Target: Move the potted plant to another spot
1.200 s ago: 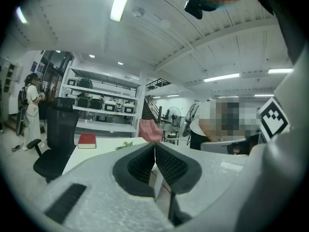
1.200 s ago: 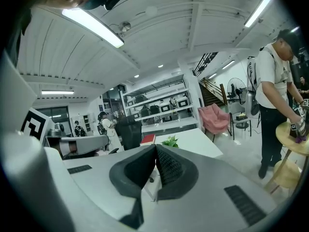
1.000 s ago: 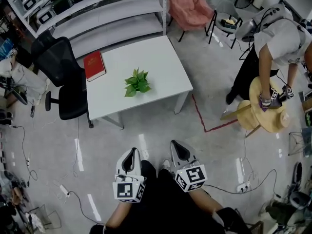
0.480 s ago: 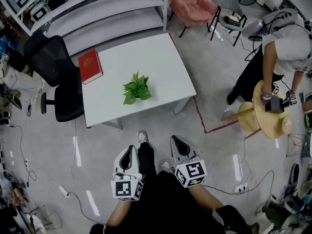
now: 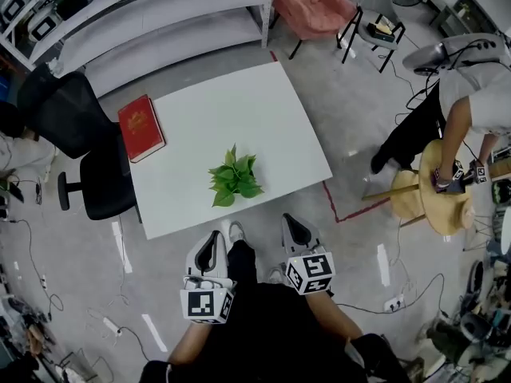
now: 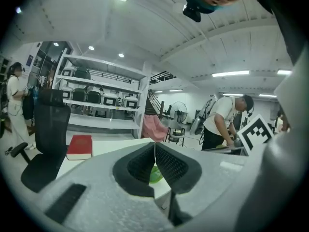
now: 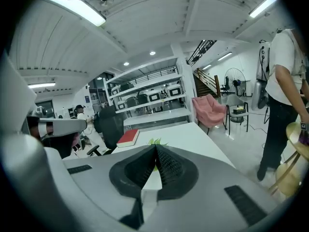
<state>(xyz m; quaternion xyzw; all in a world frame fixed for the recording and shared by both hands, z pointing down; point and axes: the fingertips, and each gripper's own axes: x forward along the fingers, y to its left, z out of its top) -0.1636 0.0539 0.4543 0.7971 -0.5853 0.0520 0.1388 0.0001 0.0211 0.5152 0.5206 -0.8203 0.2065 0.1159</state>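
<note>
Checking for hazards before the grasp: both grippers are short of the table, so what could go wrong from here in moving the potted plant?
1. The left gripper and right gripper both have their fingers together; arriving like that would likely shove the potted plant rather than grasp it.
2. Leaves hide the pot in the head view, so the fingers may pinch foliage.
3. The plant stands toward the near edge of the table; a bump could tip it.

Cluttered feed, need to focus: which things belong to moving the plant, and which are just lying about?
Job: potted plant, white table, left gripper, right gripper, both shut and empty.
Lying about: red book, black office chair, pink chair, shelving.
</note>
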